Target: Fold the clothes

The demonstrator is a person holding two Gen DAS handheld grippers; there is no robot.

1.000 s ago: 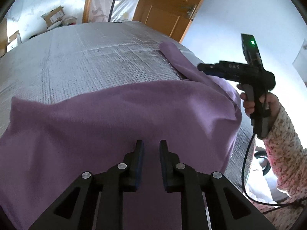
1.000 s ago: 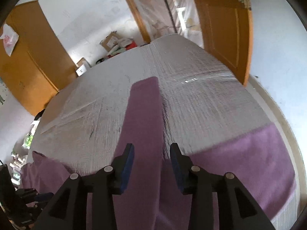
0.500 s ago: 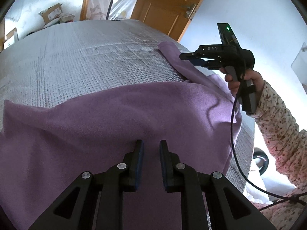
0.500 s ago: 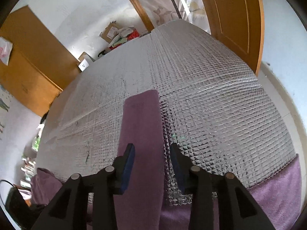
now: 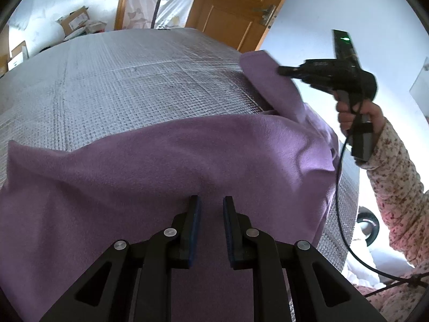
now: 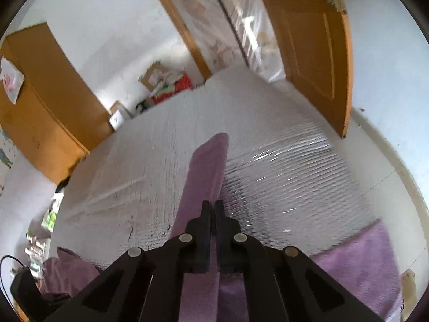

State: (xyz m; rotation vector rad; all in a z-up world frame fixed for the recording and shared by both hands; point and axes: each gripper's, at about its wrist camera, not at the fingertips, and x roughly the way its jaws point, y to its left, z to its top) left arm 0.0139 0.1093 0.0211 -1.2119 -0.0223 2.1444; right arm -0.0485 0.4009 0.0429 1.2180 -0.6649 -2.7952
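A purple fleece garment (image 5: pixel 161 166) lies across the near part of a silver quilted surface (image 5: pixel 120 80). My left gripper (image 5: pixel 210 201) sits low on the garment's body, its jaws narrowly apart with purple fabric filling the gap and a crease running from the tips. One long sleeve (image 6: pixel 209 166) stretches away over the silver surface. My right gripper (image 6: pixel 212 204) is shut on that sleeve partway along it. In the left wrist view the sleeve (image 5: pixel 270 80) is lifted off the surface where the right gripper (image 5: pixel 281 70) pinches it, held by a hand in a floral sleeve.
An orange wooden door (image 6: pixel 316 53) stands open past the far right corner. Cardboard boxes and clutter (image 6: pixel 163 80) lie on the floor beyond the far edge. A wooden cabinet (image 6: pixel 40 102) stands at the left. A black cable (image 5: pixel 340 187) hangs from the right gripper.
The right gripper's jaws closed onto the sleeve, and it lifted the sleeve off the surface. The left gripper and the garment's body stayed put.
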